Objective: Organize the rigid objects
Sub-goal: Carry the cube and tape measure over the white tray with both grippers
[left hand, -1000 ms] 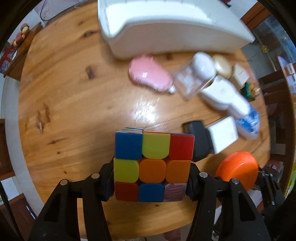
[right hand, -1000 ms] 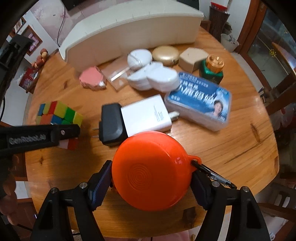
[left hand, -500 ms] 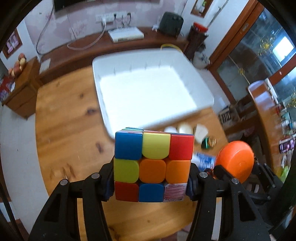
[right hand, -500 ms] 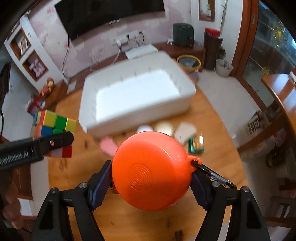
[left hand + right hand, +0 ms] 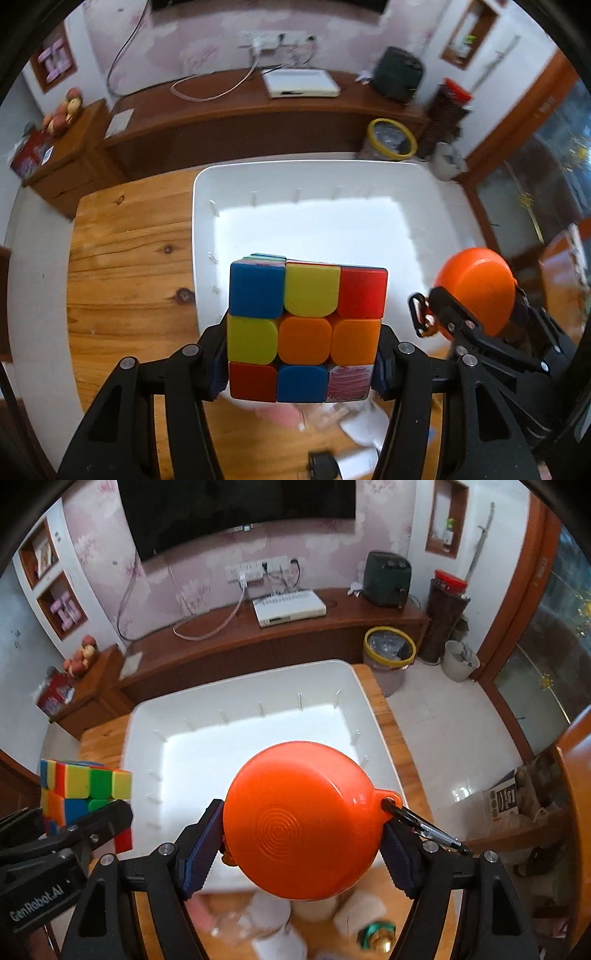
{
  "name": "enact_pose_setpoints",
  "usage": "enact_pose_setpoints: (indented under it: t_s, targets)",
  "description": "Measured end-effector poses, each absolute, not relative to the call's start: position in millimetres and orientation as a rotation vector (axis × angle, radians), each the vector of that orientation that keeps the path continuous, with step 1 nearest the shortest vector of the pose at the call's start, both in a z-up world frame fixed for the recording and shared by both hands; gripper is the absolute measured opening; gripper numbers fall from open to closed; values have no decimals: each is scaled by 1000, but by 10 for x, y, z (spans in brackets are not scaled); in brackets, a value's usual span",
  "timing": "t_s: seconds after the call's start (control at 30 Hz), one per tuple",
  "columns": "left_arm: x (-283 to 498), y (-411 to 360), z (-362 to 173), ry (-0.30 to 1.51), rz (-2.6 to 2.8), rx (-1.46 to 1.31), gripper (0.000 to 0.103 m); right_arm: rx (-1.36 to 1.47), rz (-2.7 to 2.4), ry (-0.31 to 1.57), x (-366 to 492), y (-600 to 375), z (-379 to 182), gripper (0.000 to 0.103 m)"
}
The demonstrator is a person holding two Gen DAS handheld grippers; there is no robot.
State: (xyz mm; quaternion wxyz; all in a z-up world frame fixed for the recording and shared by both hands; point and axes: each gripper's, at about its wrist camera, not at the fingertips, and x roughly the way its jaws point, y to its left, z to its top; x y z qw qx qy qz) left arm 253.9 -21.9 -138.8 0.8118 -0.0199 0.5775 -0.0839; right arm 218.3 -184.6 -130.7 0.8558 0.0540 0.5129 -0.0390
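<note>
My left gripper (image 5: 301, 365) is shut on a multicoloured puzzle cube (image 5: 306, 328) and holds it in the air over the near edge of a large empty white bin (image 5: 317, 225). My right gripper (image 5: 303, 842) is shut on a round orange case (image 5: 303, 819) with a black carabiner clip (image 5: 428, 827), also raised over the bin's (image 5: 207, 749) near side. In the right wrist view the cube (image 5: 81, 794) and left gripper show at the left; in the left wrist view the orange case (image 5: 476, 291) shows at the right.
The bin stands on a round wooden table (image 5: 129, 266). Blurred small items lie on the table below the grippers: a pink piece (image 5: 280, 417), white compacts (image 5: 266, 912), a green-gold jar (image 5: 376, 934). A TV bench (image 5: 258, 635) and a yellow-rimmed waste bin (image 5: 388, 646) stand beyond.
Both grippers have risen from table level and tilted up towards the white bin, carrying the cube and the orange case. The bin now fills the middle of both views.
</note>
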Motion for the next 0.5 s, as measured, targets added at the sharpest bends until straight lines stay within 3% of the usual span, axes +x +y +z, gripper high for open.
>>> enact_pose_setpoints:
  t_s: [0.5]
  targets:
    - [3025,-400,-2628,1418,-40,21,62,74,23,1371,2805,-1905,-2572,78]
